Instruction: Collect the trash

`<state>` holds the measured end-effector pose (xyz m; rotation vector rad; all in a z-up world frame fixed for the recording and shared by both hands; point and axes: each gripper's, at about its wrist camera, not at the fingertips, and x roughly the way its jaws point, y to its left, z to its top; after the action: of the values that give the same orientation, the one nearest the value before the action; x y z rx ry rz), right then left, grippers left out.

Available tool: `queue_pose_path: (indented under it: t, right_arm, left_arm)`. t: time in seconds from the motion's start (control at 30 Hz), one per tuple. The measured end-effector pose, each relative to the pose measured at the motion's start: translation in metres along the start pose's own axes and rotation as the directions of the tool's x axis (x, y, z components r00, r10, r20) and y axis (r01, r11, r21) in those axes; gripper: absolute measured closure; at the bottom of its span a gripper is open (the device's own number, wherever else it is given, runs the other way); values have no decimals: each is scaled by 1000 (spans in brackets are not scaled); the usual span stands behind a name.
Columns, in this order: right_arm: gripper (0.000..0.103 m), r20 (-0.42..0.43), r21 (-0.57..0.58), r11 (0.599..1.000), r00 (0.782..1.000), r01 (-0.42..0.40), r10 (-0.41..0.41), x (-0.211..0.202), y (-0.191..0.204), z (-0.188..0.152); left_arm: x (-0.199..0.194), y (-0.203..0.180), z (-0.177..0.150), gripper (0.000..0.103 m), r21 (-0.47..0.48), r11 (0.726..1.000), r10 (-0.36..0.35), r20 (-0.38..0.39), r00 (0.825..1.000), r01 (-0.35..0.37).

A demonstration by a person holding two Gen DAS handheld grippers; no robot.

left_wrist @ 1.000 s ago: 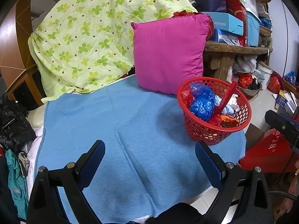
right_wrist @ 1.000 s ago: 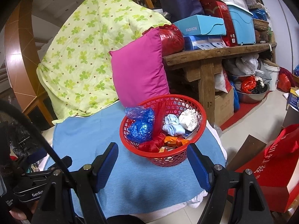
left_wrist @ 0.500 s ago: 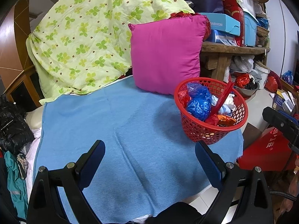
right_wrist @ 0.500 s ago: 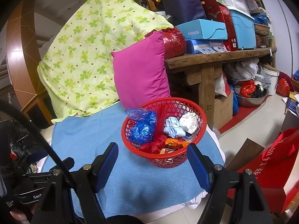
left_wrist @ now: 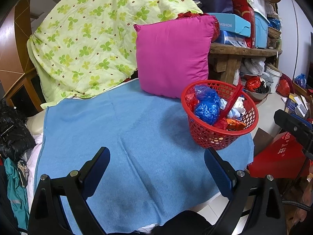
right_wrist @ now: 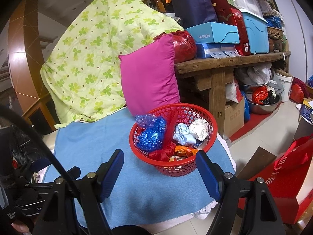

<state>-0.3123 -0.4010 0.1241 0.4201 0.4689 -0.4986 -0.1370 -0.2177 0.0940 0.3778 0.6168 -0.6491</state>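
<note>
While both hang above the blue cloth (left_wrist: 125,129):
Left gripper (left_wrist: 156,174): jaws wide, empty.
Right gripper (right_wrist: 159,173): jaws wide, empty.
Red plastic mesh basket (right_wrist: 177,168): on cloth's right end, holding crumpled trash (right_wrist: 151,137).

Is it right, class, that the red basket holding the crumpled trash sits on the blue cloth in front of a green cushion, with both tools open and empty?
Not quite. The cushion behind the red basket is pink, not green, as the right wrist view shows. The basket does sit on the blue cloth holding crumpled trash, and the left tool and right tool are open and empty.
</note>
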Motion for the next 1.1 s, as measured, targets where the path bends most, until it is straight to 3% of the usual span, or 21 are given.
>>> queue_pose_path:
  t: [1.1]
  right_arm:
    - [24,55,1,1000,998,-25,25,-34,-11,1]
  left_arm:
    - [-34,-20,0,6,32,999,12,43,999,-14]
